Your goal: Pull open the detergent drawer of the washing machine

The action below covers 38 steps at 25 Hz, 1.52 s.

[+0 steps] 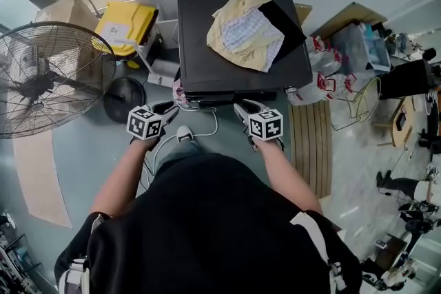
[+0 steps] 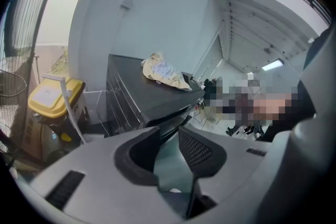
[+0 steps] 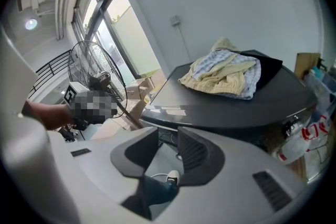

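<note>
Here, the dark washing machine (image 1: 200, 45) carries crumpled yellow clothes (image 1: 244, 31) on top.

Top of washing machine (image 1: 203, 45) carries cloth pile (image 1: 244, 34), yellow over black. On floor (image 1: 89, 148): fan (image 1: 41, 79) left, yellow bin (image 1: 127, 24) far left, slatted wood mat (image 1: 310, 141) right.
</note>
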Each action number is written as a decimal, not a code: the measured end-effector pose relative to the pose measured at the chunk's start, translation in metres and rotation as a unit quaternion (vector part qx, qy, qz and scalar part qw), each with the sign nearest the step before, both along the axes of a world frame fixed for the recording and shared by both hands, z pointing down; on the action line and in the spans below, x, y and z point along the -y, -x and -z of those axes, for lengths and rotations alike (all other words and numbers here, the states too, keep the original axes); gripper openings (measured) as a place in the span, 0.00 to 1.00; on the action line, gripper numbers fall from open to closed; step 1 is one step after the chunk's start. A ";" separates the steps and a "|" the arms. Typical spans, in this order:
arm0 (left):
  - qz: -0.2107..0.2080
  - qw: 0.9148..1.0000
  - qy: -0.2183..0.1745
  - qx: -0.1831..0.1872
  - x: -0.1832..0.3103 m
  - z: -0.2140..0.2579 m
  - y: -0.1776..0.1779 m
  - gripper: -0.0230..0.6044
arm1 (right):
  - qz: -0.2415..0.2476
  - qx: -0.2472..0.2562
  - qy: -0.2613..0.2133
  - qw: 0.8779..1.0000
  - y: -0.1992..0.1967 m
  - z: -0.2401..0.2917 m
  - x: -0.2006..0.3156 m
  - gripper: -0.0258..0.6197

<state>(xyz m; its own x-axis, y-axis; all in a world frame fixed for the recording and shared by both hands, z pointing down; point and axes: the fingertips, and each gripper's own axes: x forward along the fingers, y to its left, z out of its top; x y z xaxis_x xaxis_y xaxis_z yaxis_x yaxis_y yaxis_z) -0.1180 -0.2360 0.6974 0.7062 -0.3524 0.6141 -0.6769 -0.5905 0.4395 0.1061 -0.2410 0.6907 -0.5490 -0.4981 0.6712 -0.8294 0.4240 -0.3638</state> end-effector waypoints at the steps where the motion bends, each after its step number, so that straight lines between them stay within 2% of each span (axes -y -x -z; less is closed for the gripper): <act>1: -0.002 1.000 0.001 0.001 0.001 -0.002 -0.001 0.22 | 0.000 0.000 0.002 1.000 0.001 -0.003 0.000 0.22; 18: -0.038 0.999 0.026 0.018 0.010 -0.041 -0.005 0.22 | -0.006 -0.024 0.033 0.999 0.000 -0.046 0.009 0.22; 38: -0.080 0.996 0.039 0.030 0.025 -0.078 -0.030 0.22 | -0.006 -0.038 0.055 0.998 -0.002 -0.081 0.024 0.22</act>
<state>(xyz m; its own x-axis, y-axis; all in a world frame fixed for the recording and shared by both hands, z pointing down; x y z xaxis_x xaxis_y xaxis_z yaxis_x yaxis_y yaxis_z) -0.0877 -0.2609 0.7758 0.7100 -0.1879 0.6787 -0.6041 -0.6578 0.4498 0.1079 -0.2649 0.7712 -0.4897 -0.4246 0.7615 -0.8606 0.3753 -0.3441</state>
